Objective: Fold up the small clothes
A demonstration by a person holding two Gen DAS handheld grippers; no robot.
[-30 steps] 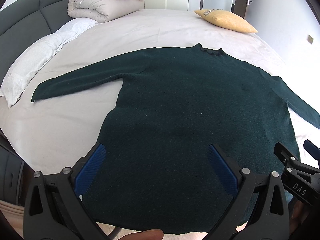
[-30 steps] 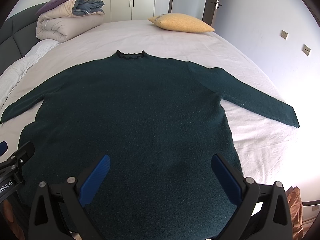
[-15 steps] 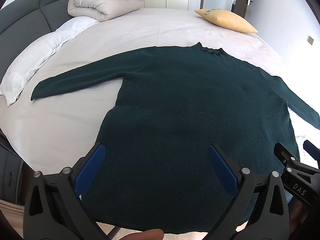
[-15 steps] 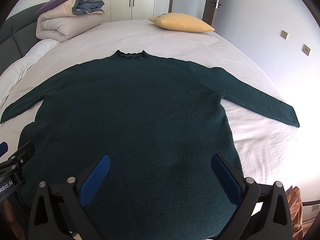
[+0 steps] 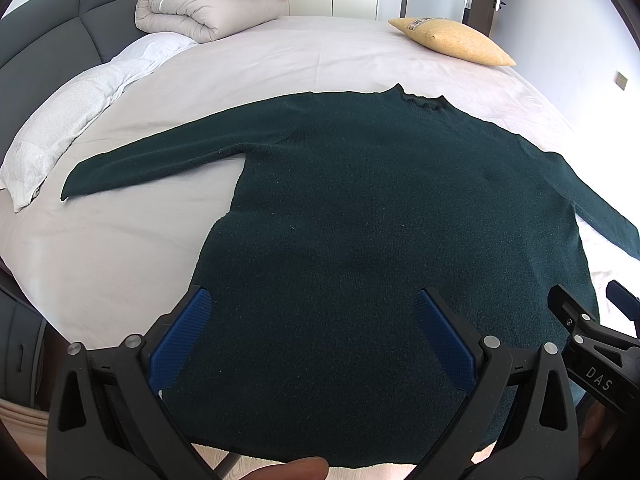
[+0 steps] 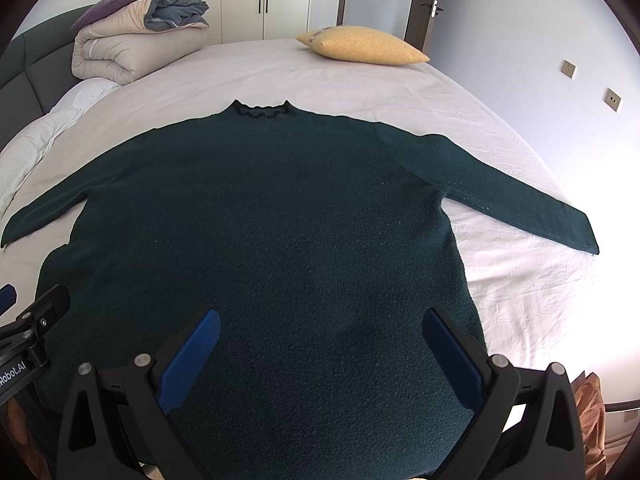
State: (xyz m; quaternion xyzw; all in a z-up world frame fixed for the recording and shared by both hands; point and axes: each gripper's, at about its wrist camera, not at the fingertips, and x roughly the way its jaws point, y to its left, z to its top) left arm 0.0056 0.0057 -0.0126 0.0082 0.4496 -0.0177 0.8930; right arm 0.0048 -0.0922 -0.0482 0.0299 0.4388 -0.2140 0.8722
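Across mid-frame the green sweater (image 5: 380, 208) lay flat, sleeves spread, ready for folding. Left gripper (image 5: 316, 336) and right gripper (image 6: 324, 344) hung wide apart and empty above its hem

Dark green sweater (image 5: 380, 220), white bedsheet (image 5: 120, 264), yellow pillow (image 5: 452, 42).

"DAS" marks the right tongs (image 5: 592, 344); "Robot.AI" the left tongs (image 6: 24, 344).
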